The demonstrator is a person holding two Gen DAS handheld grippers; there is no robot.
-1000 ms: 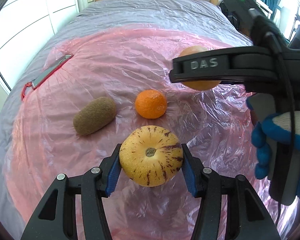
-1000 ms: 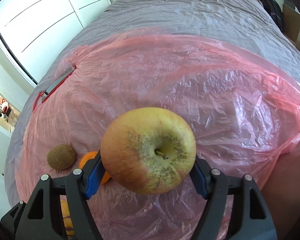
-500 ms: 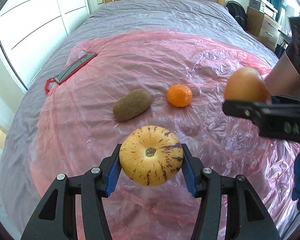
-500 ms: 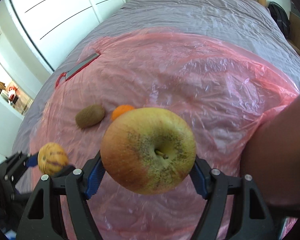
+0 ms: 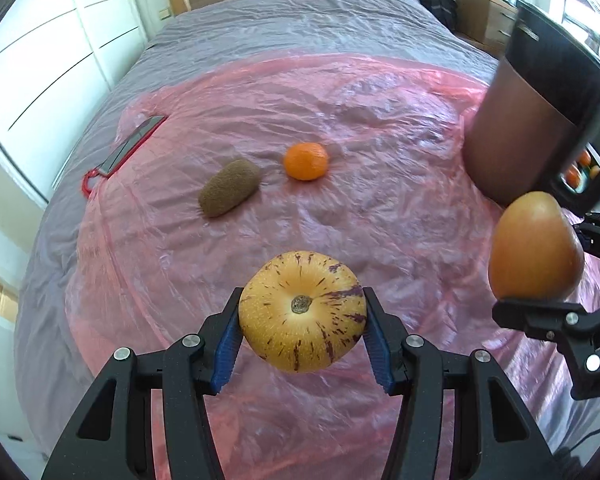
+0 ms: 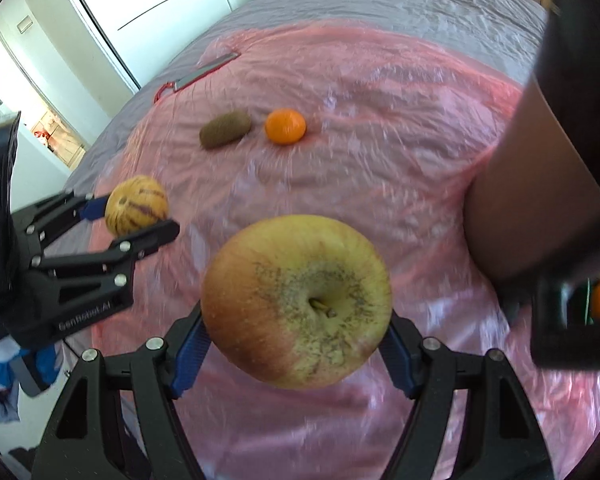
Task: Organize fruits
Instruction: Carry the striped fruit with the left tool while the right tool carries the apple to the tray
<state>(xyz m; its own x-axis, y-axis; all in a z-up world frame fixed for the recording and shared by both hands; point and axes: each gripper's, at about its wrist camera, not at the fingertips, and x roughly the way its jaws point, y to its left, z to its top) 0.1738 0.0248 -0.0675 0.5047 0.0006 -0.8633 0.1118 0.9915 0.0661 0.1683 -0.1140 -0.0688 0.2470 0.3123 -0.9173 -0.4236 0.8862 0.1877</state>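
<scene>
The left gripper (image 5: 302, 318) clamps a round, smooth yellow melon with purple streaks (image 5: 302, 311), stem end up; the right gripper (image 6: 296, 330) clamps a large yellow-red apple with a speckled russet top (image 6: 296, 300). Both are best carried level and lowered gently, since the crinkled pink plastic sheet (image 5: 379, 128) looks slippery. Beyond the fingertips lie a fuzzy brown oval kiwi (image 5: 229, 188) and a glossy orange tangerine (image 5: 305, 161).
</scene>
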